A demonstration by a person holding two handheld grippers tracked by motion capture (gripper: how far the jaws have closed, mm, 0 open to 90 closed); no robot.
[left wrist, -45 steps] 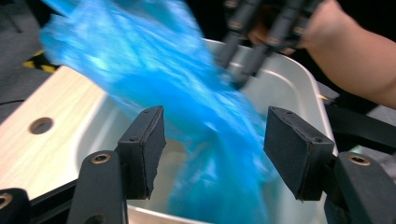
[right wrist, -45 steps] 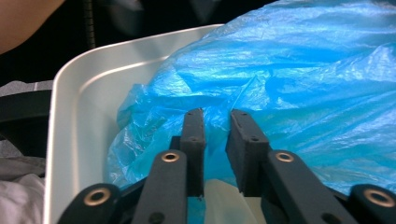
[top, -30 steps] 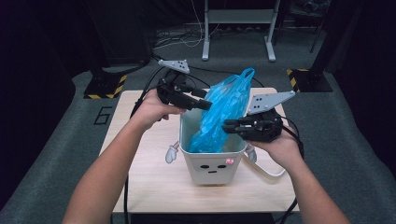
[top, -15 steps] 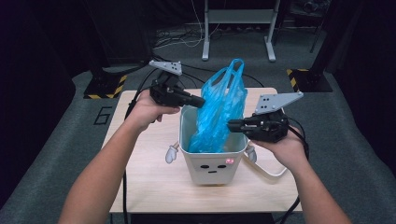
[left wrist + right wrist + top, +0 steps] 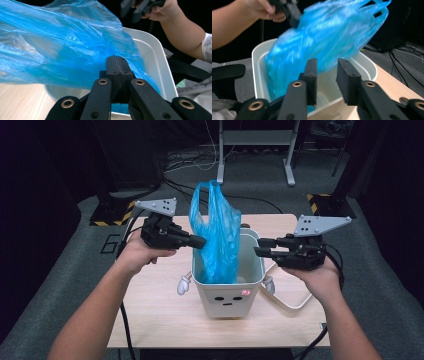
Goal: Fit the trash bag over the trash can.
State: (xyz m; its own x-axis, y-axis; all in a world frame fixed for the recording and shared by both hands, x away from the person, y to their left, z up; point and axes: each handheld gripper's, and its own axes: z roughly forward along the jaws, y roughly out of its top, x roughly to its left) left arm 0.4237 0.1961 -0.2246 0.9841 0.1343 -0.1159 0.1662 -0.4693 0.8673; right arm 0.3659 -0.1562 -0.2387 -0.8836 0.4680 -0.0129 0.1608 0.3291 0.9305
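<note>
Rising bag [image 5: 216,234] beside left tongs [image 5: 199,241]

Blue bag [image 5: 216,237] stands tall out of the white bin [image 5: 227,292], filling the bin's left half and blocking the way straight ahead of the right gripper [image 5: 260,246] fingertips. Behind those tips, the bin's right half is open. Left gripper [image 5: 200,241] presses against the bag; bare table [image 5: 150,305] below it.
</note>
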